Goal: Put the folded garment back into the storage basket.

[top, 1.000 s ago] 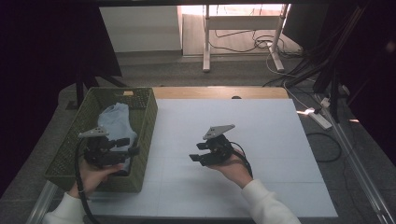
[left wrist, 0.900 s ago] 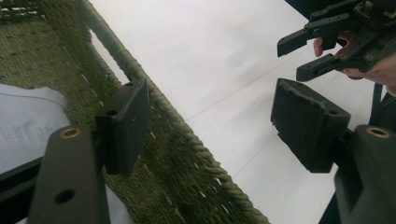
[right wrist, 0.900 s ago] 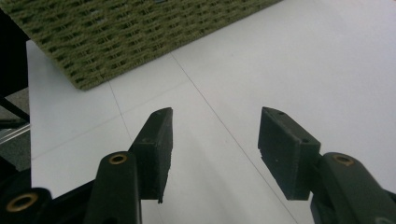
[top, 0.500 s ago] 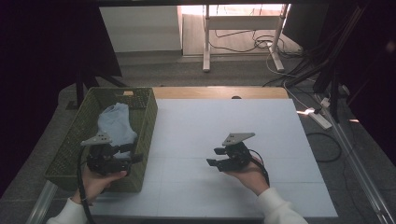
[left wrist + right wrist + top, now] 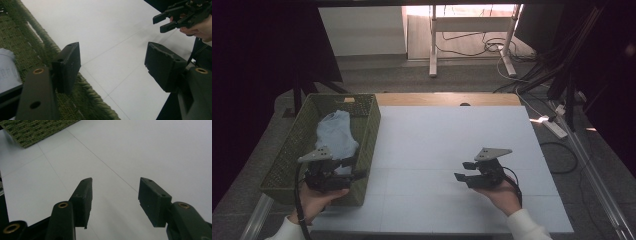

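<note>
A green woven basket (image 5: 367, 130) stands on the left part of the white table (image 5: 452, 135), with a light blue cloth (image 5: 334, 135) lying in it. My left gripper (image 5: 354, 167) hovers over the basket's near right corner, jaws open and empty, pointing right across the rim (image 5: 47, 45). In the left gripper view its gripper (image 5: 113, 62) has the cloth (image 5: 7, 72) at the left edge. My right gripper (image 5: 463, 170) is over bare table at the near right, open and empty, jaws aimed left. The right gripper (image 5: 115, 192) faces the tabletop, with the basket's corner (image 5: 32, 130) far off.
The table's wooden far edge (image 5: 447, 99) borders a floor with desk legs (image 5: 432, 45) and loose cables (image 5: 532, 65). A power strip (image 5: 554, 127) lies beside the table's right side. The other hand with its gripper (image 5: 182, 15) appears at the top right of the left gripper view.
My right gripper has moved to the right and a little nearer the front edge, still open. The left gripper has drifted slightly toward the basket's near corner.
</note>
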The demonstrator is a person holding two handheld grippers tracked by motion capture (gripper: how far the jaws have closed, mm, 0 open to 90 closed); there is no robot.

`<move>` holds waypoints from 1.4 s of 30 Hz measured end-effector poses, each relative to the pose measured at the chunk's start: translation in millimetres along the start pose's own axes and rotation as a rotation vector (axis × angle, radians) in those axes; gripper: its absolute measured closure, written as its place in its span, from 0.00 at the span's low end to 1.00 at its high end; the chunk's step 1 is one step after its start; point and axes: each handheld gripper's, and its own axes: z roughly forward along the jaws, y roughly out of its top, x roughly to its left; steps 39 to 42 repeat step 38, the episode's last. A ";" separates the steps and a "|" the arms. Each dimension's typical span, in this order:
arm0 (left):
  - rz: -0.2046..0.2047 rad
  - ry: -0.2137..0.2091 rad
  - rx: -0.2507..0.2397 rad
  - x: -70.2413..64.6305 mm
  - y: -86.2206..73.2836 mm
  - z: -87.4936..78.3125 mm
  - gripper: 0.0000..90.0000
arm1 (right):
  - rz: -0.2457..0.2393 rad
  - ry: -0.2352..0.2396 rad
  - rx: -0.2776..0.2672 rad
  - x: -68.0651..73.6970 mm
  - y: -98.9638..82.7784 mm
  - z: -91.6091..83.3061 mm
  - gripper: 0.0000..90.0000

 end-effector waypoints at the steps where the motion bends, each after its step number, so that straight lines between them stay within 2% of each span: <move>1: 0.002 -0.002 -0.001 -0.6 0.0 -0.2 0.33 | 0.003 -0.004 0.001 -1.5 -2.6 -3.1 0.50; 8: -0.002 -0.005 0.003 -1.3 -2.8 1.9 0.33 | 0.028 -0.039 -0.005 -11.5 -17.6 -20.4 0.50; 16: 0.001 -0.008 0.004 -2.4 -2.8 2.2 0.33 | 0.039 -0.056 -0.006 -18.8 -30.1 -28.8 0.50; 42: 0.005 -0.010 0.000 -3.3 -2.3 2.3 0.33 | 0.039 -0.059 -0.026 -19.7 -30.7 -32.9 0.49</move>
